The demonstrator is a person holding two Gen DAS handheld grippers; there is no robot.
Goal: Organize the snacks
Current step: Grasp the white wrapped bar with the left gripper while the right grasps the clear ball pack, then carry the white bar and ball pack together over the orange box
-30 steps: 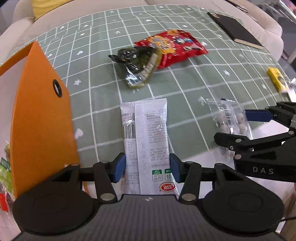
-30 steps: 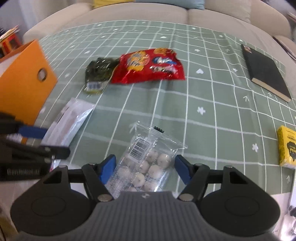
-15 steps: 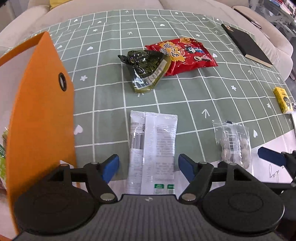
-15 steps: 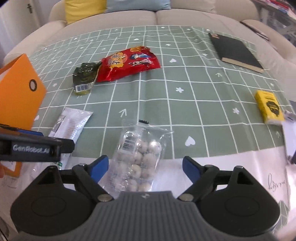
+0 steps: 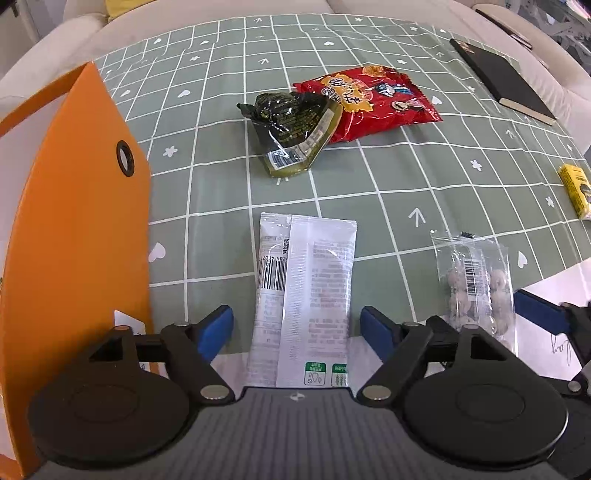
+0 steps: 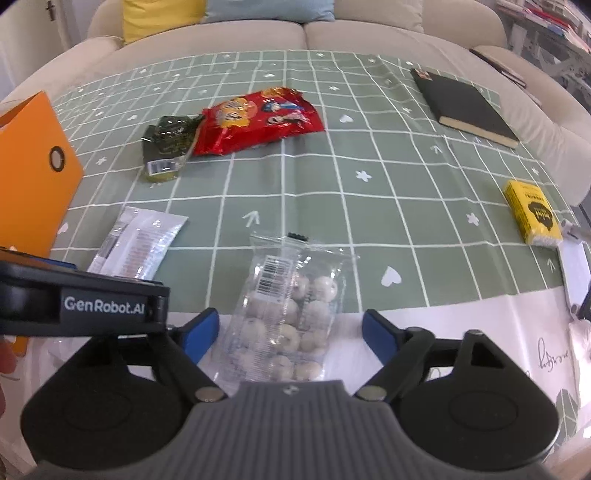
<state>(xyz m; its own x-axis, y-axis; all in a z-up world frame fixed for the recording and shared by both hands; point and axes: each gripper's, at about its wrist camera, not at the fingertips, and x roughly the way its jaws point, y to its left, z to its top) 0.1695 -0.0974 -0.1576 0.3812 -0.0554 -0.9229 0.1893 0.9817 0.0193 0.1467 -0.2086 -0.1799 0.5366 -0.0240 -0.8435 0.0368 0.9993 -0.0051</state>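
Left gripper point(image 5: 297, 328): jaws apart and closing, astride the white packet point(image 5: 304, 291) without touching it.
Right gripper point(image 6: 290, 334): jaws apart and closing, clear of both sides of the clear bag of round snacks point(image 6: 286, 317).
White packet: flat on the surface point(image 5: 221, 177), just beside the orange box point(image 5: 74, 236).
Clear bag: further from the orange box, beyond the white packet.
Red bag point(image 5: 373, 101): well beyond the orange box, overlapping the dark green pack point(image 5: 291, 127).

I see a black notebook point(image 6: 466, 107) near the tabletop's far right corner, a yellow tissue pack point(image 6: 532, 212) by its right edge, and a beige sofa point(image 6: 295, 33) beyond.
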